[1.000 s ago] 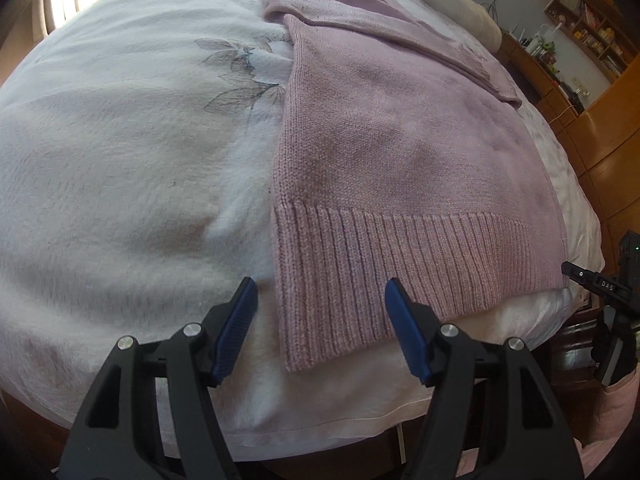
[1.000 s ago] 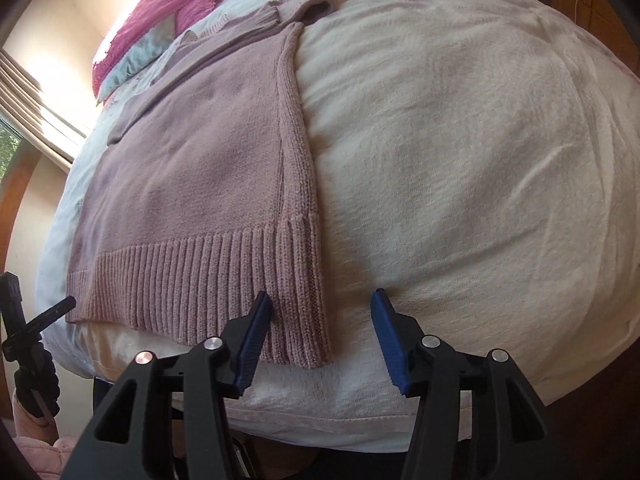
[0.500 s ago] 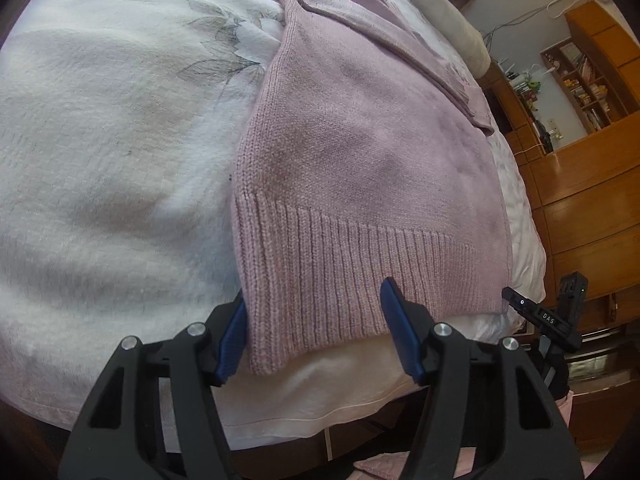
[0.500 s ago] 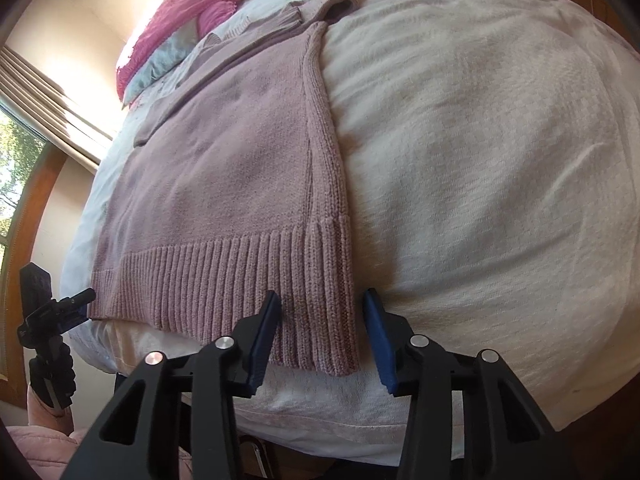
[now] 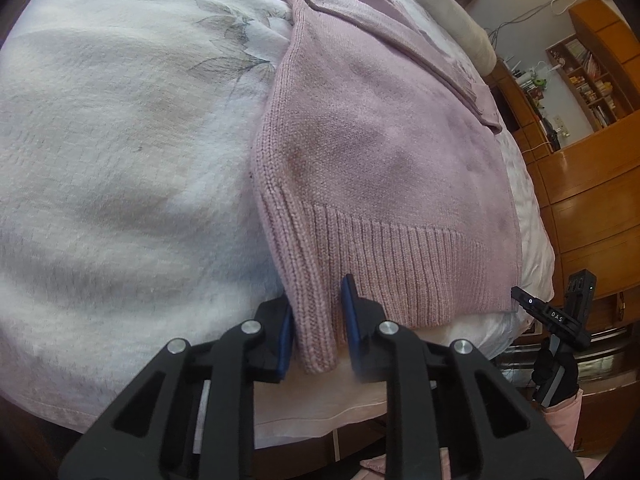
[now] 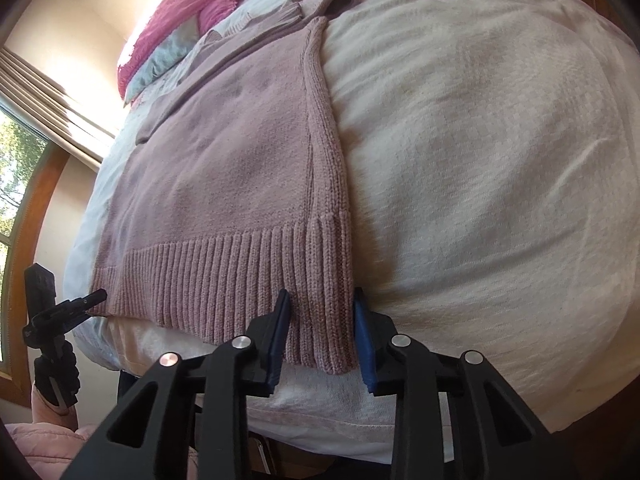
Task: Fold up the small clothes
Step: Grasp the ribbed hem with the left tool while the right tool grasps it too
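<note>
Both views are lit by daylight. In the right wrist view the light is admitted through a window (image 6: 16, 184) at the left edge, and the wall and curtain (image 6: 60, 92) in the upper left are blown out to glare. The white bedspread (image 6: 480, 140) is rendered bright, with soft shadows in its folds. In the left wrist view the bedspread (image 5: 100, 140) is shown cooler and bluish, with grey mottled shadows at centre left. Strong fisheye bending is seen throughout, and the corners are cut off in black. The knit ribbing is resolved sharply at frame centre, while detail is softened toward the edges
</note>
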